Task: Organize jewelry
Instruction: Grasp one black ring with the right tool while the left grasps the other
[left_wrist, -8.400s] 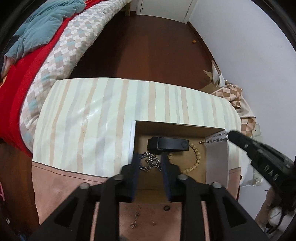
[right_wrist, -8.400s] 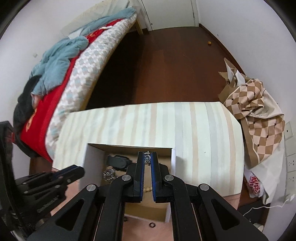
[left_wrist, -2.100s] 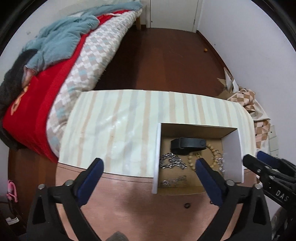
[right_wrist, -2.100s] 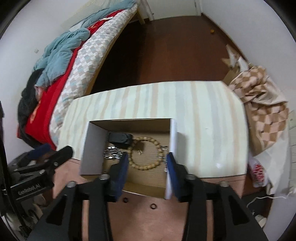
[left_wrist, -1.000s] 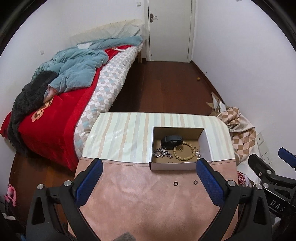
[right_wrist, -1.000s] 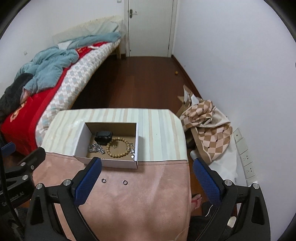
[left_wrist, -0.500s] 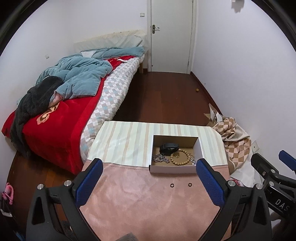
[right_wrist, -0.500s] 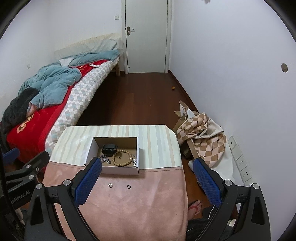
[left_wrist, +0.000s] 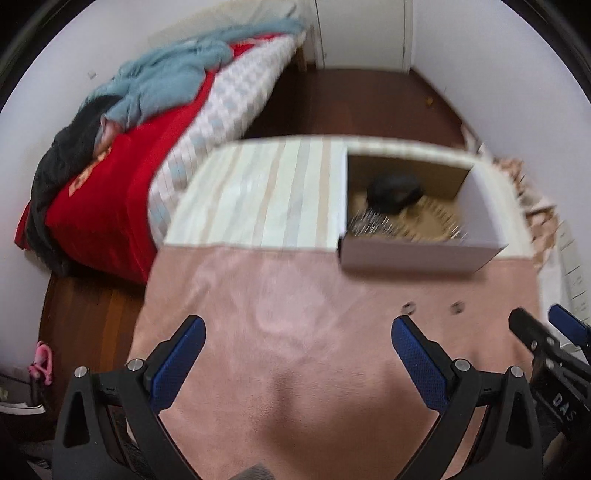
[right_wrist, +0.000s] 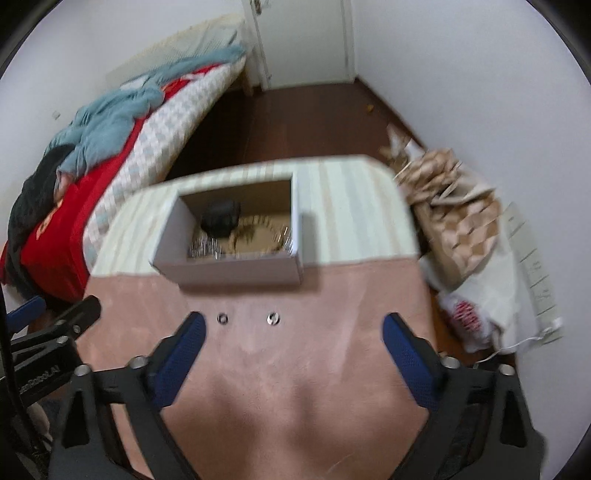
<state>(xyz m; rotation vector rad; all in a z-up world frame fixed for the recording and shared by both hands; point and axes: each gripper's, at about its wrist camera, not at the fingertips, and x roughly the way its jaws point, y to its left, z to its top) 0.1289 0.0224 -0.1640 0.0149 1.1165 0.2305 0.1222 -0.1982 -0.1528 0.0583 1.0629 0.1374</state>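
Note:
A white cardboard box stands on the table. It holds a black band, a silver chain and a wooden bead bracelet. Two small rings lie on the pink cloth in front of the box; they also show in the left wrist view. My left gripper is wide open and empty over the pink cloth. My right gripper is wide open and empty, just short of the rings. Both views are blurred.
The table has a pink cloth near me and a striped cloth beyond. A bed with red and blue covers lies left. Checked fabric and bags lie on the floor at the right.
Both grippers have come down and forward toward the table; the box and the rings look much larger. Both stay wide open and empty.

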